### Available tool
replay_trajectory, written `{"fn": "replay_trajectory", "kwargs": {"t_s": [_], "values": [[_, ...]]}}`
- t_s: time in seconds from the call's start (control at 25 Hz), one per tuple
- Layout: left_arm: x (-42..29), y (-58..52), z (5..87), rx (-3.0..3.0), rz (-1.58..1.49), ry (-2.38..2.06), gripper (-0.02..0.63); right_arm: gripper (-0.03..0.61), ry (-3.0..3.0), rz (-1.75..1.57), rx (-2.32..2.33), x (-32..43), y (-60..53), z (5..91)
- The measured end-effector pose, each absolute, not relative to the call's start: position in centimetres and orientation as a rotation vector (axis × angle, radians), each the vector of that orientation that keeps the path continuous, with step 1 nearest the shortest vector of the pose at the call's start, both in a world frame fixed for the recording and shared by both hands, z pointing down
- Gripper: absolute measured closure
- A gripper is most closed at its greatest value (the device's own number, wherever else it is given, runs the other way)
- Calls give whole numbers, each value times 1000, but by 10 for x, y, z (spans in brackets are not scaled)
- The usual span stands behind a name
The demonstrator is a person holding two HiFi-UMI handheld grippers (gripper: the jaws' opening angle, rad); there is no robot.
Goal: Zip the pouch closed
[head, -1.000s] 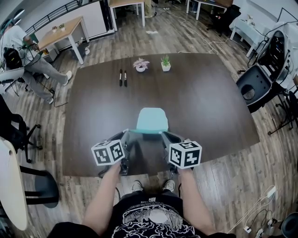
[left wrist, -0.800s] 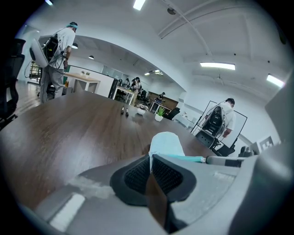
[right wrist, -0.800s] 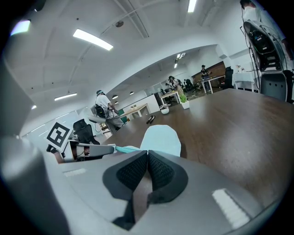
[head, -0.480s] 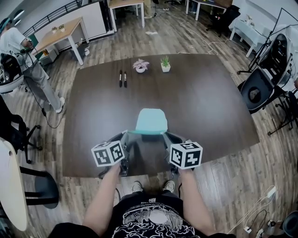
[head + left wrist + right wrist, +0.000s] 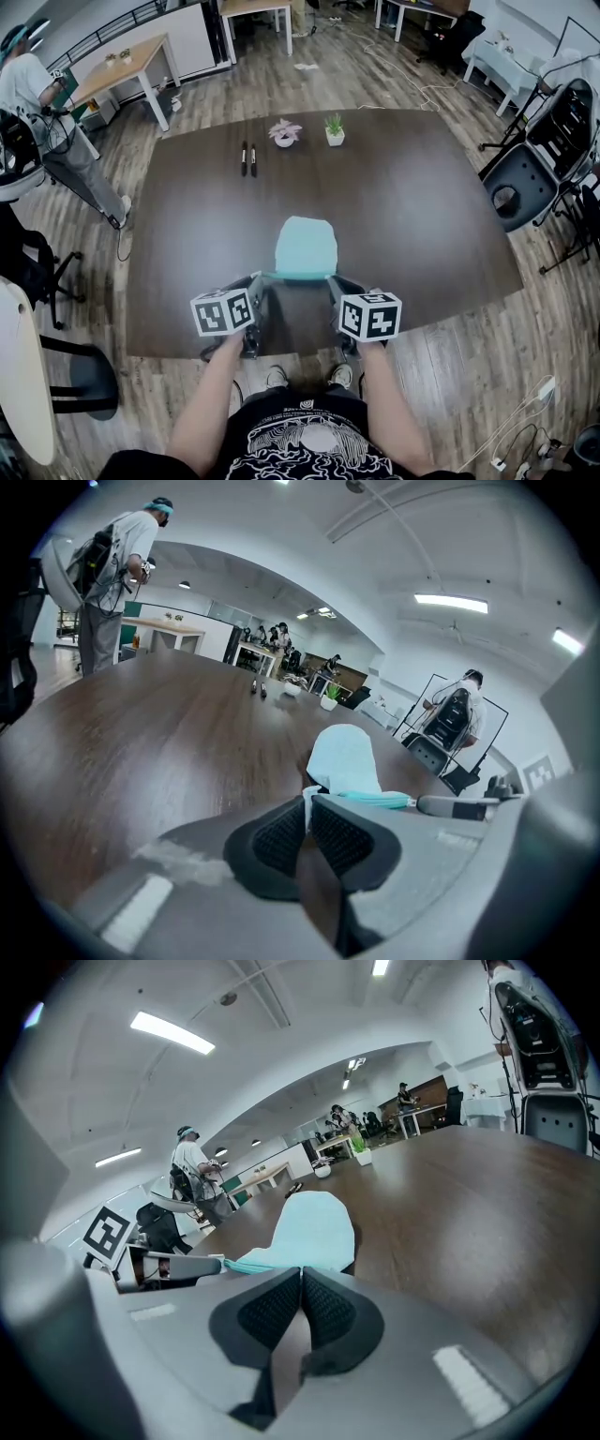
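A light teal pouch [image 5: 306,246] lies on the dark wooden table [image 5: 412,216], a little way in from its near edge. Its near edge, with the zip, stretches straight between my two grippers. My left gripper [image 5: 258,279] is shut on the pouch's left corner; in the left gripper view pale fabric shows between the pads [image 5: 307,799], with the pouch [image 5: 345,759] just beyond. My right gripper [image 5: 331,279] is shut at the right end of the zip; in the right gripper view its pads [image 5: 301,1269] meet against the pouch [image 5: 314,1227]. What they pinch is hidden.
Two black pens [image 5: 248,157] and two small potted plants [image 5: 284,131] [image 5: 334,128] stand at the table's far side. Office chairs [image 5: 511,183] stand off the right edge. A person [image 5: 37,103] stands by a desk at the far left.
Both grippers have sunk slightly towards the table, the right one a little more, with the pouch's near edge still between them. The person at the left has stood up and moved.
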State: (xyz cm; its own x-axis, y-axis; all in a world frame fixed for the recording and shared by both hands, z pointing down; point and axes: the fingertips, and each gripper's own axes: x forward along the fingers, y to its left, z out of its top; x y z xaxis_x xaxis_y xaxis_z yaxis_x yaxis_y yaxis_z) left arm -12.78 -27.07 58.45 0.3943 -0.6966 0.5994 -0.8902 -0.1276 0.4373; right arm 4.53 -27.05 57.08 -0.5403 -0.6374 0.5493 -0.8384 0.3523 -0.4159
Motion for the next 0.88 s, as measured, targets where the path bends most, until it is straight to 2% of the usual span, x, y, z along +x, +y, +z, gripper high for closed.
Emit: {"fn": "replay_trajectory", "kwargs": {"t_s": [0.48, 0.56, 0.88], "values": [[-117, -261, 592, 1917, 434, -1337, 566, 561, -2227, 1017, 1315, 51, -256, 599], [-117, -260, 595, 1912, 441, -1330, 524, 555, -2225, 1016, 1318, 51, -257, 599], [-118, -265, 585, 1949, 456, -1370, 491, 543, -2272, 949, 1328, 51, -266, 578]]}}
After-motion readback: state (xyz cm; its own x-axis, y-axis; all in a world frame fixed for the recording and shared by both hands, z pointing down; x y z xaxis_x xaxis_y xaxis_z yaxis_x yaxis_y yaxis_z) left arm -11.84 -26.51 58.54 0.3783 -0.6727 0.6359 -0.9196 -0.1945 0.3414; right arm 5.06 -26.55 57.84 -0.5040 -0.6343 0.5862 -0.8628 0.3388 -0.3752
